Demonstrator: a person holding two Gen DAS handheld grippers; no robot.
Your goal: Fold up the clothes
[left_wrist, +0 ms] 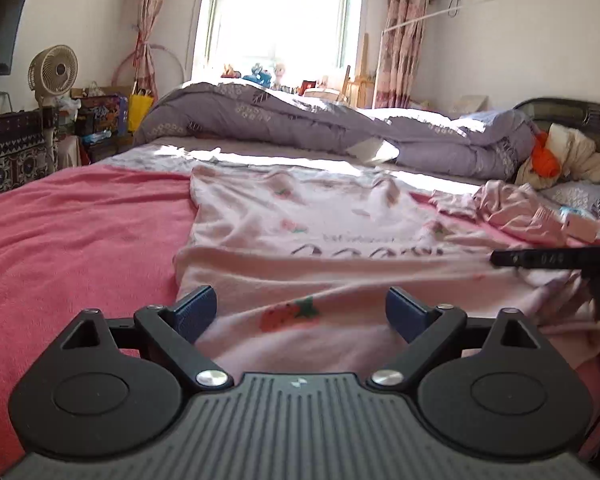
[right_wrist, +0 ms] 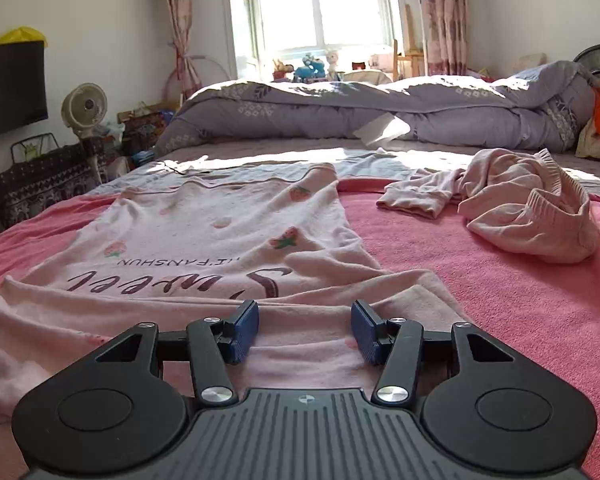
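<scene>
Pink strawberry-print top (right_wrist: pixel 220 240) lies spread on the pink blanket (right_wrist: pixel 500 300), its near folded edge directly under both grippers and its long axis running away toward the window; left gripper (left_wrist: pixel 301 314) hangs spread wide with cloth between the pads but unpinched; right gripper (right_wrist: pixel 305 332) is likewise parted, gripping nothing, low over the same edge at its right part; both sit about equally near, so the lift looks two-handed; farther right, apart, a crumpled pink garment (right_wrist: pixel 532 208); beyond, the grey quilt (right_wrist: pixel 360 112).
</scene>
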